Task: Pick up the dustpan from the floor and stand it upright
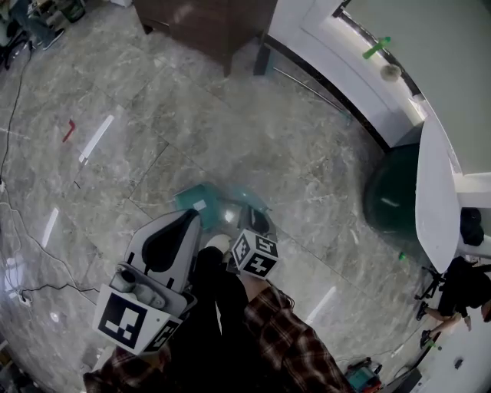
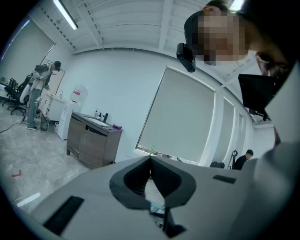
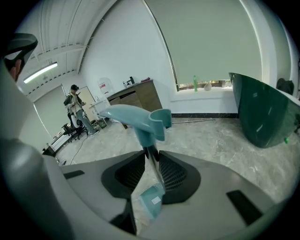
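The teal dustpan (image 1: 201, 201) hangs off the grey marble floor, blurred, just ahead of both grippers. In the right gripper view its grip end (image 3: 140, 117) sticks up past the jaws. Its thin dark shaft runs down between the pads, and the pan (image 3: 152, 201) shows below. My right gripper (image 3: 152, 157) is shut on that shaft; in the head view it (image 1: 257, 222) sits beyond its marker cube. My left gripper (image 2: 150, 161) has its tips together with nothing between them, and it (image 1: 184, 222) is just left of the dustpan.
A brown cabinet (image 1: 207, 23) stands at the far wall. A dark green rounded object (image 1: 395, 199) sits under a white desk edge (image 1: 433, 192) on the right. Cables (image 1: 15, 92) and a red piece (image 1: 69, 130) lie on the floor at left. A person (image 1: 460, 288) is at the right.
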A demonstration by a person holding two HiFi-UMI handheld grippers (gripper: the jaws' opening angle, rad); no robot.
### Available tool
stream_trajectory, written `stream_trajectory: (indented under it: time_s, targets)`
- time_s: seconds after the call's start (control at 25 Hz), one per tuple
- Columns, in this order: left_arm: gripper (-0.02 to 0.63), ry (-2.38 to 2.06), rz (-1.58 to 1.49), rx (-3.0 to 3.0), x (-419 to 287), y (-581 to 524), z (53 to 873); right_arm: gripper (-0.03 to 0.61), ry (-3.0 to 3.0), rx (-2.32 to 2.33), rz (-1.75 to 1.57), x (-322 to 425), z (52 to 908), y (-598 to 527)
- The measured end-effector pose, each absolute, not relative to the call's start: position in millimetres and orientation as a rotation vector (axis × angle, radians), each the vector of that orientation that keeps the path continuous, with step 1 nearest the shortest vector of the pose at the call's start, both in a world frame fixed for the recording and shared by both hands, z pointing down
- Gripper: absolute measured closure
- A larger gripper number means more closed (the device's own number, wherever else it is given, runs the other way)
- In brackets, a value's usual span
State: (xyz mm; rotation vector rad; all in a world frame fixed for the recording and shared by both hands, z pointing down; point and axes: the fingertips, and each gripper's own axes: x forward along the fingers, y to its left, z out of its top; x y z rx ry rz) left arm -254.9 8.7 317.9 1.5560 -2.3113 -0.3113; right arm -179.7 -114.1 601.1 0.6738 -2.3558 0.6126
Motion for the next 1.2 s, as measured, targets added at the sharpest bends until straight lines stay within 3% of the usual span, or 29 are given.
stream_trajectory:
  time_s: [1.2]
  targets:
    - [0.603,-2.374,-0.371,1.571,-244.9,4.0,269.4,0.486,-2.362,0.494,0.732,-162.2,552.8,-81.0]
